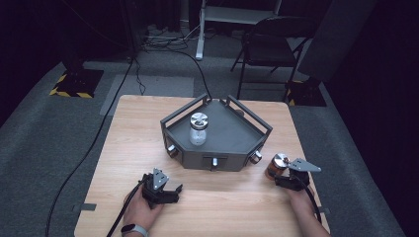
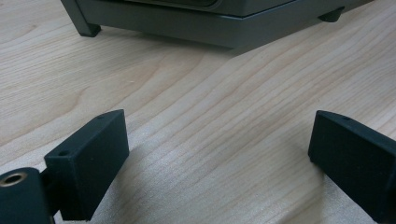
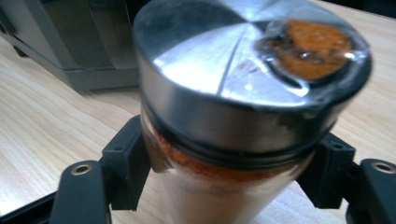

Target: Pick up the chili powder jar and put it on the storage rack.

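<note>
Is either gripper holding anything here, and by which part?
The right gripper clamps the orange spice jar around its glass body, just below the metal lid. The left gripper holds nothing.

Bare wood open between the left gripper (image 1: 160,190) and right gripper (image 1: 286,178), grey railed tray (image 1: 232,136) blocking mid-table, white-filled jar (image 1: 198,129) standing inside, side strips free.

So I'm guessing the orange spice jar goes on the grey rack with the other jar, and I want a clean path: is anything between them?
Only the rack's own railing. The right gripper is shut on the orange spice jar, off the rack's right front corner. The rail rises between jar and tray floor, so it probably needs lifting over.
</note>
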A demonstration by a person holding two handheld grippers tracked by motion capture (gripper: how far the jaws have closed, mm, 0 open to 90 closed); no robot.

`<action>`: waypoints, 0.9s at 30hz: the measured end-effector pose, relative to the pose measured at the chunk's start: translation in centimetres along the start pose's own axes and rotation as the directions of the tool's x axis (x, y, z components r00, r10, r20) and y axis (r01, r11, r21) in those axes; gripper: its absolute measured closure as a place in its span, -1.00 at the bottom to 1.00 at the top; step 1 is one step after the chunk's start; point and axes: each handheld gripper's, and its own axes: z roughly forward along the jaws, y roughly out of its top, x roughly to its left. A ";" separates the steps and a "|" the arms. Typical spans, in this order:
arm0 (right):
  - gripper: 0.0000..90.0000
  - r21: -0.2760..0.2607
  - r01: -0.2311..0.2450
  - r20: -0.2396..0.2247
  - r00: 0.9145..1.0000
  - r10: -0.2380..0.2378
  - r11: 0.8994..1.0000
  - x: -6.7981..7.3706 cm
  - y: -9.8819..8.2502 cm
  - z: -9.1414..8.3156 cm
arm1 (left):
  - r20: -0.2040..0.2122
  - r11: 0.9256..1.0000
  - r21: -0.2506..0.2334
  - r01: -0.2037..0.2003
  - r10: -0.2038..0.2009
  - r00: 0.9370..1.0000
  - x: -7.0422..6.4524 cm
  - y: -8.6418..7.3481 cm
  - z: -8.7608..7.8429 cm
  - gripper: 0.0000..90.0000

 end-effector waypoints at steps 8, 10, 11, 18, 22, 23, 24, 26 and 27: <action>-0.32 -0.005 -0.010 -0.014 1.000 0.010 1.000 0.2 -0.1 -0.8 | -0.003 1.000 0.000 0.002 -0.002 1.000 -0.1 0.0 0.0 -0.89; -0.32 -0.018 -0.020 -0.020 1.000 0.019 1.000 0.3 0.2 -1.3 | -0.004 1.000 0.000 0.002 -0.002 1.000 -0.1 0.0 0.0 -0.88; -0.32 -0.032 -0.027 -0.023 0.999 0.026 0.999 0.4 0.4 -1.6 | -0.004 1.000 0.000 0.002 -0.002 1.000 -0.1 0.0 0.0 -0.88; -0.32 -0.107 -0.049 -0.029 0.998 0.046 0.993 1.4 4.1 -4.6 | -0.001 1.000 0.000 0.001 -0.001 1.000 -0.1 0.0 0.0 -0.88; -0.32 -0.130 0.000 -0.015 1.000 -0.002 0.992 3.0 7.0 -6.2 | -0.001 1.000 -0.001 0.003 -0.003 1.000 -0.1 0.0 0.0 -0.88; -0.32 -0.138 0.003 -0.017 1.000 -0.005 0.990 3.3 7.6 -6.4 | -0.001 1.000 0.000 0.001 -0.001 1.000 -0.1 0.0 0.0 -0.88; -0.32 -0.143 0.007 -0.017 1.000 -0.010 0.990 3.6 8.3 -6.6 | -0.001 1.000 -0.001 0.003 -0.003 1.000 -0.1 0.0 0.0 -0.88; -0.32 -0.151 0.024 -0.013 1.000 -0.027 0.988 4.4 9.9 -6.8 | -0.001 1.000 0.000 0.001 -0.001 1.000 -0.1 0.0 0.0 -0.88; -0.32 -0.152 0.032 -0.012 0.999 -0.034 0.988 4.6 10.5 -6.8 | -0.001 1.000 0.000 0.001 -0.001 1.000 -0.1 0.0 0.0 -0.88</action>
